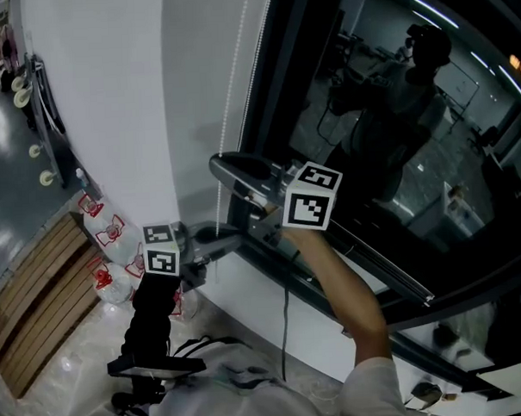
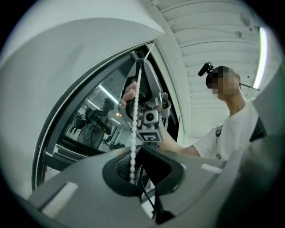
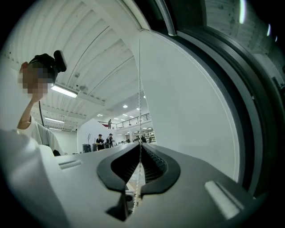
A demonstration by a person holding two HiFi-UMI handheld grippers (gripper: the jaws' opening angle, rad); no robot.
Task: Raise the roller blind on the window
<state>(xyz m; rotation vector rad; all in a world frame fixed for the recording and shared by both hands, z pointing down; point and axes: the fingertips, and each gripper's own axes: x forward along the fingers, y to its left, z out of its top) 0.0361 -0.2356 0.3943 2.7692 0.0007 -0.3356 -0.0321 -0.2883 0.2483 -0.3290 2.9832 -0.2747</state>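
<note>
Head view showed the thin white beaded pull chain (image 1: 231,101) hanging just beside the dark window frame (image 1: 276,73), with my right gripper (image 1: 223,168) on it above my left gripper (image 1: 215,242). My right fingers were clamped shut on the chain, and my left fingers pinched it lower down. Each gripper's cube (image 1: 312,196) bore black-and-white square markers. Red print on the white plastic bags (image 1: 106,231) on the floor was too small to read.

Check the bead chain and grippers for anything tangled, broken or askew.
Nothing stands out. The bead chain runs straight into the right gripper, whose jaws are shut on it, and into the left gripper; no kink or break shows.
</note>
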